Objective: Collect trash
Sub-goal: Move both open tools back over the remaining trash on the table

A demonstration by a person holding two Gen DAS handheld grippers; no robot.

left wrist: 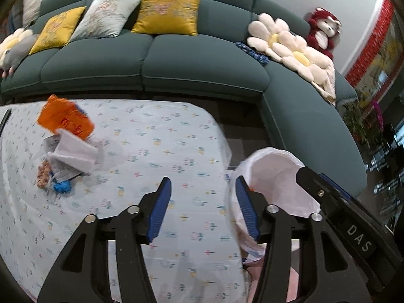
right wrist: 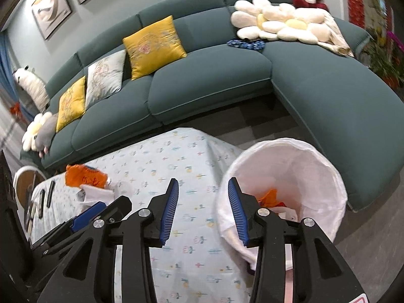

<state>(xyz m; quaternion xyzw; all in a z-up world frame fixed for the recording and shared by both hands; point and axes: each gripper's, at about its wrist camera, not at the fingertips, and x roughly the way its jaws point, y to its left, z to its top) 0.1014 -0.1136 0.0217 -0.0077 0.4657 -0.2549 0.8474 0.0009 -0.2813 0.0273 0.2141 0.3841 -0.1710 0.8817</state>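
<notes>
Left gripper (left wrist: 203, 184) and right gripper (right wrist: 203, 185) both gape empty (right one's side reads "DAS") beside the bin (right wrist: 315, 151)

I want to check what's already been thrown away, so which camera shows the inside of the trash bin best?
The right wrist view. It looks down into the white-lined trash bin, where an orange wrapper lies inside. The left wrist view shows the bin's liner and rim, but the two grippers' arms hide its lower part, so no contents show.

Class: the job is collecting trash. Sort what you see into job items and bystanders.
Job: orange packet, white wrappers, blue scrap, lined bin.

Bystanders: sofa, yellow cushion, flower pillows, red plush toy.
</notes>
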